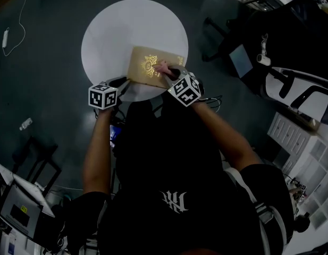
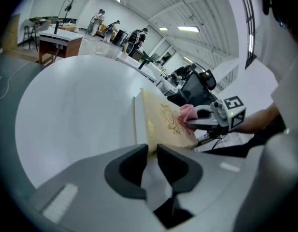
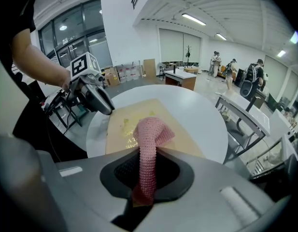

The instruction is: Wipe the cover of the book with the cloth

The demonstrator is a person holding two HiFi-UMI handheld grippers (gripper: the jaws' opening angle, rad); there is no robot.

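wiping book (image 1: 142, 61) with pink cloth (image 3: 151, 134) clamped in right gripper (image 3: 145, 162), on tabletop (image 1: 116, 31); steadying book's near edge, pinched in left gripper (image 2: 152, 151); best with flat, overlapping strokes and even pressure.

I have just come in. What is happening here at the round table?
A person works at a white round table with a gripper in each hand. The right gripper pinches a pink cloth and presses it onto the tan cover of the book. The left gripper is closed on the book's near corner, apparently to steady it. The wiping looks under way.
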